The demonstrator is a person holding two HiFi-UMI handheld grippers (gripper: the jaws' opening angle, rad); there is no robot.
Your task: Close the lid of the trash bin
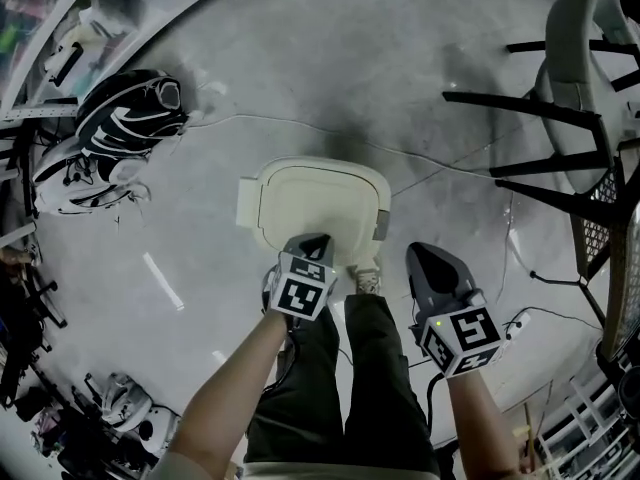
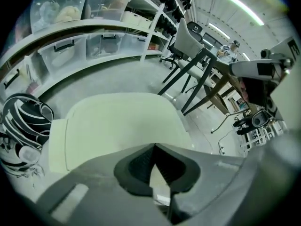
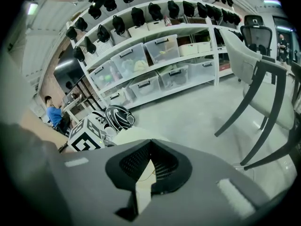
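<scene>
Trash bin (image 1: 315,203) sat on floor (image 1: 400,58); bag (image 1: 125,118) lay left, chair (image 1: 570,98) right; left gripper (image 1: 314,241) hung over bin's near edge, right gripper (image 1: 432,258) beside.

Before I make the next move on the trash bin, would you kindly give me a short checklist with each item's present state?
1. Cream plastic trash bin lid lying flat over the bin: ok.
2. Lid fully seated all round the rim: cannot tell.
3. Left gripper above the lid's near edge, jaws together, nothing between them: ok.
4. Right gripper beside the bin over the floor, jaws together, empty: ok.
5. Person's shoe close to the bin's front, on a pedal or not: cannot tell.
6. Black-and-white bag apart from the bin: ok.
</scene>
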